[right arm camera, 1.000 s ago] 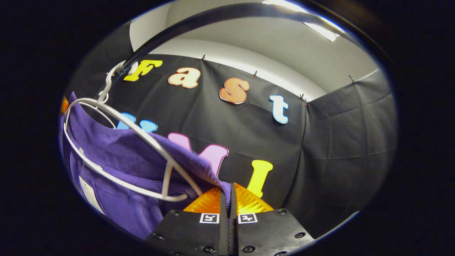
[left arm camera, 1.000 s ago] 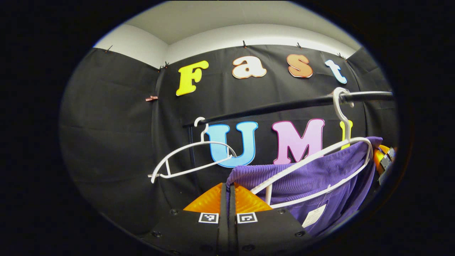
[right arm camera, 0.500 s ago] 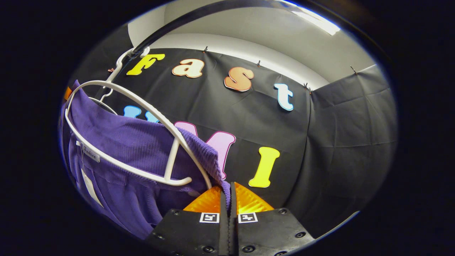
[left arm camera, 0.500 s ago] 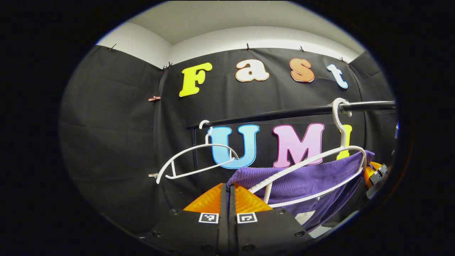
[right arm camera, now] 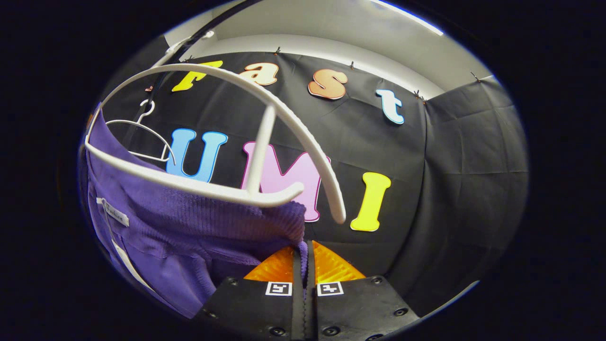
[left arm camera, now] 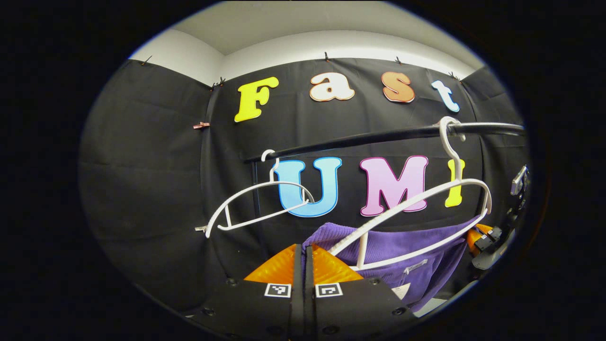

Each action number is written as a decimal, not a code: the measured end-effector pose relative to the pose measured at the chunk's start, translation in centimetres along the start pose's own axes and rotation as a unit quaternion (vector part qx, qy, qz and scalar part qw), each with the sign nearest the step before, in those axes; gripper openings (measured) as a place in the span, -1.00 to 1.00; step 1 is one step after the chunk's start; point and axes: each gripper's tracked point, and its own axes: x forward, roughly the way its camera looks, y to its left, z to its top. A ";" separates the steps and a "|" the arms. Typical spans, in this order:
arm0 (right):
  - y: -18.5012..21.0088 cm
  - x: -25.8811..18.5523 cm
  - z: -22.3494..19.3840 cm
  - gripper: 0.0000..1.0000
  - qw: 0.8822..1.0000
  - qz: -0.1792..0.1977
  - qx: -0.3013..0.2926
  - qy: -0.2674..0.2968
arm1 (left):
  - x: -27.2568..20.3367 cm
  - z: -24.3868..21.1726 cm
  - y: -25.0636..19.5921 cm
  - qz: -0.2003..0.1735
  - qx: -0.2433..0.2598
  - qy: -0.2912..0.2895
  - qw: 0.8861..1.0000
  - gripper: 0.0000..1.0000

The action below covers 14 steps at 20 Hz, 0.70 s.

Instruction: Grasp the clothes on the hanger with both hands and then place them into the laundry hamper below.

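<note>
A purple ribbed garment [left arm camera: 402, 246] hangs slack below a white hanger [left arm camera: 426, 199] that hooks on the black rail [left arm camera: 369, 139]. My left gripper [left arm camera: 305, 251] is shut on the garment's left shoulder edge. In the right gripper view the same purple garment [right arm camera: 189, 227] droops under the white hanger [right arm camera: 246, 189], whose upper arm is bare. My right gripper [right arm camera: 305, 248] is shut on the garment's other shoulder edge. The right gripper [left arm camera: 483, 239] also shows far off at the right edge of the left gripper view. The hamper is out of sight.
A second white hanger [left arm camera: 255, 203], bare, hangs farther left on the rail; it appears small as a bare hanger [right arm camera: 142, 137] in the right gripper view. A white tag [right arm camera: 116, 213] is sewn inside the garment's collar. Black cloth walls close the booth behind and at both sides.
The garment has slid down off the hanger's arms, which now stand bare above it. Both grippers have moved lower while staying shut on the shoulders.
</note>
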 end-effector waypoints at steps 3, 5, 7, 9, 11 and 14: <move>0.9 -3.3 -0.4 -0.91 1.000 0.011 0.016 0.008 | -0.6 -0.4 1.5 0.014 0.004 -0.013 1.000 -0.92; 2.1 -5.4 0.0 -0.91 0.998 0.030 0.045 0.015 | -0.9 -0.5 2.5 0.015 0.004 -0.019 1.000 -0.91; 5.3 -7.8 0.8 -0.92 0.997 0.064 0.048 0.014 | -1.7 -2.4 2.7 0.006 -0.002 -0.006 1.000 -0.91; 8.4 -11.0 1.8 -0.92 0.995 0.091 0.031 0.006 | -2.9 -5.8 2.5 -0.011 -0.005 0.021 1.000 -0.91; 11.2 -13.8 2.3 -0.92 0.992 0.124 0.005 0.008 | -5.2 -12.0 1.1 -0.047 -0.027 0.081 0.995 -0.92; 12.4 -17.1 2.7 -0.92 0.989 0.141 -0.024 0.024 | -9.5 -20.2 -2.5 -0.116 -0.064 0.158 0.978 -0.91</move>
